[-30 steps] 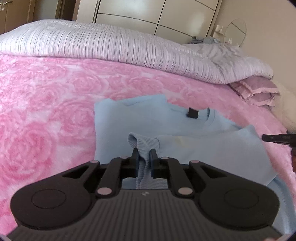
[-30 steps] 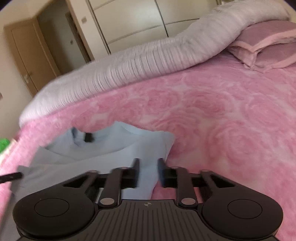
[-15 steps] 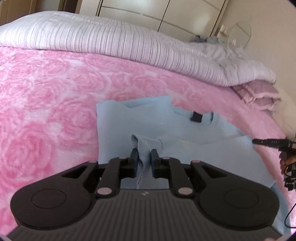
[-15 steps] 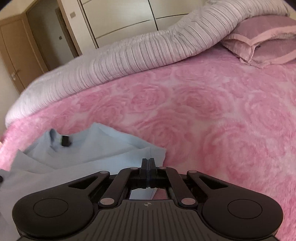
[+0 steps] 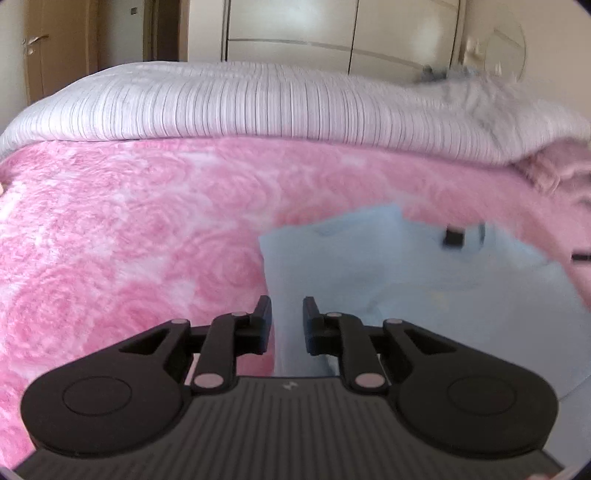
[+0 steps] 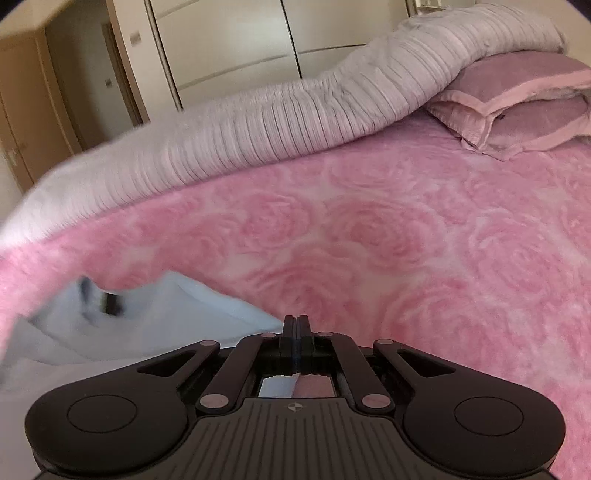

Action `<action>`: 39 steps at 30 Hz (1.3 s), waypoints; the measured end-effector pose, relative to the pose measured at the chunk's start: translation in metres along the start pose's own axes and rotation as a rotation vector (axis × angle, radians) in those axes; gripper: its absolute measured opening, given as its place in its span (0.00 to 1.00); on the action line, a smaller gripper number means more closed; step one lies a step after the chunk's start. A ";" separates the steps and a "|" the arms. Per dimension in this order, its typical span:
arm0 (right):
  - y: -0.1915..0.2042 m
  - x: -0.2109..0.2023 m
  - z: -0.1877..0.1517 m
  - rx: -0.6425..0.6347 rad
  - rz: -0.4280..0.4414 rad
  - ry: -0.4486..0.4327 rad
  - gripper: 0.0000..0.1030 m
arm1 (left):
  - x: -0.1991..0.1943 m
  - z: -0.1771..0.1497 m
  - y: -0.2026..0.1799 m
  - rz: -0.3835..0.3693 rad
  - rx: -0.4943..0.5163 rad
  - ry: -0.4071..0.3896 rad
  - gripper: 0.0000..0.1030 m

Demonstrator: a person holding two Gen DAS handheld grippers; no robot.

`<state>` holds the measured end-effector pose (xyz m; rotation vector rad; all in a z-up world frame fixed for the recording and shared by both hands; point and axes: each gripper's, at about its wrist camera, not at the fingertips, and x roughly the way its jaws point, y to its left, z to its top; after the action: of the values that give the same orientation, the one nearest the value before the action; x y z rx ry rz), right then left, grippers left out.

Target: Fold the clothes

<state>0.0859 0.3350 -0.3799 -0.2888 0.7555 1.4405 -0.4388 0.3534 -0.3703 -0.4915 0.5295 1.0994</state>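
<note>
Sweater (image 5: 424,280), pale blue, lies spread on the pink rose-patterned blanket (image 5: 129,240), with its neck toward the far side and a small dark label (image 5: 453,236) at the collar. In the left wrist view it fills the lower right, blurred, its left edge running down toward the camera. In the right wrist view the sweater (image 6: 155,321) sits at the lower left, also blurred, with the label (image 6: 110,302) just visible.

The left gripper (image 5: 286,314) has its jaws apart with nothing between them; it hangs over the sweater's left edge, one finger over the blanket and the other over blue cloth. Whether it touches the cloth cannot be told.

The right gripper (image 6: 296,326) has its jaws pressed together at the sweater's right corner, where blue cloth meets the blanket. A sliver of blue shows behind the fingers, but whether cloth is pinched between them cannot be told.

Beyond the sweater a pale striped duvet (image 6: 295,114) lies bunched across the far side of the bed. A mauve pillow (image 6: 517,103) with a pink border rests at the right, partly under the duvet. Cream wardrobe doors (image 5: 332,33) stand behind, and a wooden door (image 5: 37,48) at the left.
</note>
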 end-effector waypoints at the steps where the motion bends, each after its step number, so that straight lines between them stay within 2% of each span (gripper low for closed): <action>1: 0.002 -0.009 -0.003 -0.006 0.020 0.004 0.00 | -0.002 0.000 -0.004 -0.043 0.005 0.007 0.12; 4: 0.015 -0.017 -0.017 -0.048 0.050 0.040 0.00 | 0.003 -0.006 -0.029 -0.124 0.081 0.037 0.13; 8: 0.038 -0.002 -0.043 -0.130 0.023 0.124 0.01 | 0.029 -0.022 -0.052 -0.110 0.153 0.106 0.17; 10: 0.043 -0.002 -0.055 -0.180 -0.005 0.111 0.01 | 0.027 -0.021 -0.050 -0.103 0.135 0.100 0.18; 12: 0.047 -0.010 -0.052 -0.155 -0.045 0.130 0.01 | 0.025 -0.019 -0.048 -0.095 0.118 0.094 0.18; 14: 0.058 -0.030 -0.051 -0.185 -0.100 0.101 0.02 | 0.016 -0.018 -0.048 -0.076 0.126 0.067 0.11; 15: 0.064 -0.041 -0.055 -0.192 -0.077 0.076 0.02 | 0.009 -0.018 -0.049 -0.071 0.132 0.053 0.11; 18: 0.078 -0.072 -0.073 -0.174 -0.008 0.045 0.02 | -0.004 -0.028 -0.048 -0.129 0.089 0.086 0.12; 20: 0.085 -0.080 -0.094 -0.184 -0.020 0.078 0.02 | -0.007 -0.041 -0.053 -0.082 0.132 0.096 0.13; 21: 0.087 -0.076 -0.107 -0.202 -0.067 0.132 0.02 | -0.009 -0.047 -0.055 -0.059 0.150 0.100 0.14; 22: 0.086 -0.075 -0.118 -0.211 -0.087 0.141 0.02 | -0.014 -0.046 -0.056 -0.035 0.154 0.103 0.14; 23: 0.085 -0.082 -0.124 -0.205 -0.085 0.100 0.02 | -0.019 -0.046 -0.056 -0.011 0.157 0.106 0.13; 24: 0.086 -0.091 -0.124 -0.184 -0.096 0.114 0.02 | -0.025 -0.045 -0.056 0.007 0.158 0.107 0.13; 26: 0.090 -0.113 -0.124 -0.147 -0.112 0.127 0.03 | -0.047 -0.044 -0.053 -0.010 0.144 0.098 0.13; 28: 0.097 -0.145 -0.131 -0.134 -0.109 0.083 0.03 | -0.071 -0.046 -0.051 -0.028 0.137 0.091 0.13; 32: 0.103 -0.194 -0.168 -0.118 -0.164 0.117 0.06 | -0.109 -0.083 -0.050 -0.034 0.142 0.155 0.13; 36: 0.116 -0.222 -0.218 -0.149 -0.263 0.250 0.06 | -0.136 -0.130 -0.042 0.033 0.121 0.253 0.13; 39: 0.123 -0.250 -0.246 -0.171 -0.320 0.214 0.07 | -0.166 -0.151 -0.042 0.088 0.117 0.250 0.13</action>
<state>-0.0908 0.0083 -0.3756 -0.6746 0.7211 1.1815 -0.4825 0.1294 -0.3798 -0.5106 0.8367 1.0896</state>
